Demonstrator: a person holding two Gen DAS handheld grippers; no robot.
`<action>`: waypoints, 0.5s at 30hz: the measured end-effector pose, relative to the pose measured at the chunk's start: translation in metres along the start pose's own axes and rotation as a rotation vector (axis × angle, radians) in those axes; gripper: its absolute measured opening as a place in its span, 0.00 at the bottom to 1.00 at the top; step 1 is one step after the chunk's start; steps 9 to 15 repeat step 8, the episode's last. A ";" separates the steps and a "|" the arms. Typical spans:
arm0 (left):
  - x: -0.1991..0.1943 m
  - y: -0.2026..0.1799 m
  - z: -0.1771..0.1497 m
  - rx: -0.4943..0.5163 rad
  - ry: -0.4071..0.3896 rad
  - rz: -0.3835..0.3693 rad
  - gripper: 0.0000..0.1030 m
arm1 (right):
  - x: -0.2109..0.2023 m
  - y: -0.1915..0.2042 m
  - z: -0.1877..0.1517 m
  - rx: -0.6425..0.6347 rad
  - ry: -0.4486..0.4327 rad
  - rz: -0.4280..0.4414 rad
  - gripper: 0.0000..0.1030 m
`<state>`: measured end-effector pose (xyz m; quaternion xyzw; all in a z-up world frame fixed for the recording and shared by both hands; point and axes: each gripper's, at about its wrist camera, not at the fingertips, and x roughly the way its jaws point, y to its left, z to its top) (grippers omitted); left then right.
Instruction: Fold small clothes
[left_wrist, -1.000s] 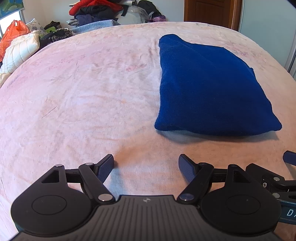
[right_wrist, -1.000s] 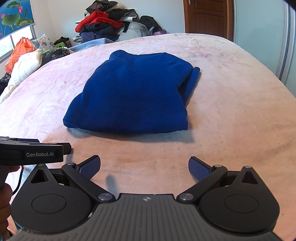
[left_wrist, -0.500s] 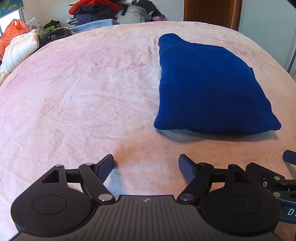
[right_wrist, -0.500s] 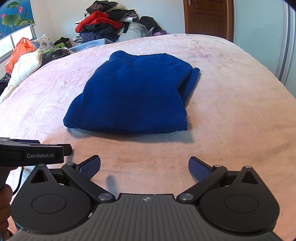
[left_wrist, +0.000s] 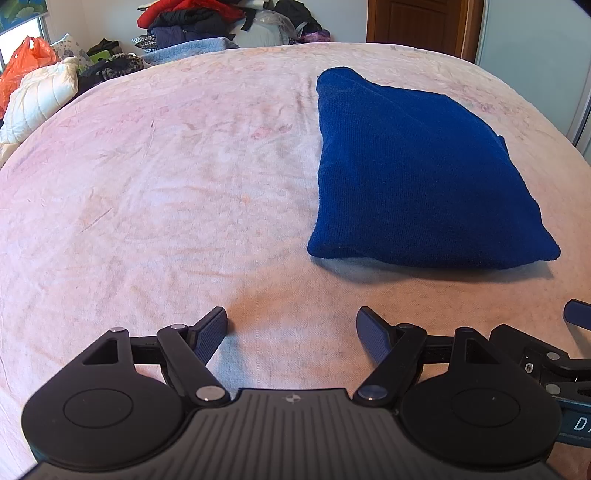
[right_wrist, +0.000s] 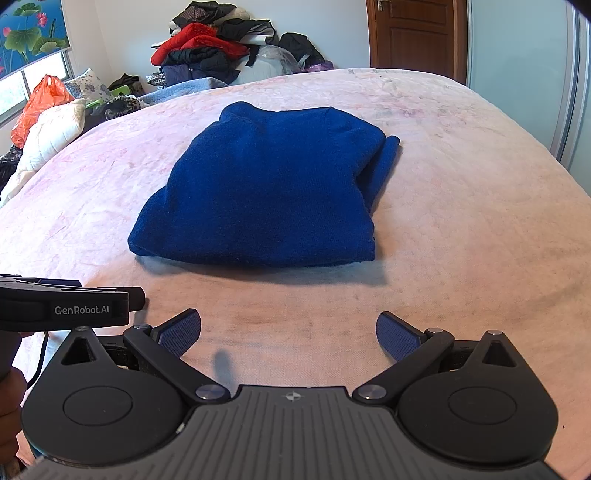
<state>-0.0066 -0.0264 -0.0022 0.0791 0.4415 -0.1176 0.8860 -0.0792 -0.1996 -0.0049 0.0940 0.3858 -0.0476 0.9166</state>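
Your left hand-held gripper (left_wrist: 291, 332) sits low over the pink bedspread (left_wrist: 166, 184), jaws spread wide, nothing between the pads, only bare sheet. The blue garment (left_wrist: 410, 173) lies folded flat on the bed, ahead and to the right of that gripper, well apart from its fingertips. In the right wrist view the same folded garment (right_wrist: 269, 188) sits straight ahead, centred, with a rolled sleeve edge along its right side. Your right hand-held gripper (right_wrist: 289, 334) is also spread wide, empty, pads clear of the fabric and hovering near the sheet. Your left gripper's body shows at the left edge of that view, just beside the right one, part of your hand below it. Beyond the bed: white pillow (right_wrist: 51, 133), orange bag (right_wrist: 38, 99), clothes pile (right_wrist: 214, 51), wooden door (right_wrist: 413, 33).
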 end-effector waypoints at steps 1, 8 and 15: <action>0.000 0.000 0.000 -0.001 -0.001 -0.002 0.75 | 0.000 0.000 0.000 0.000 0.000 0.000 0.99; -0.002 0.000 -0.001 0.009 -0.013 -0.016 0.75 | -0.002 0.000 0.002 -0.004 -0.006 0.010 0.99; -0.002 0.000 -0.001 0.009 -0.013 -0.016 0.75 | -0.002 0.000 0.002 -0.004 -0.006 0.010 0.99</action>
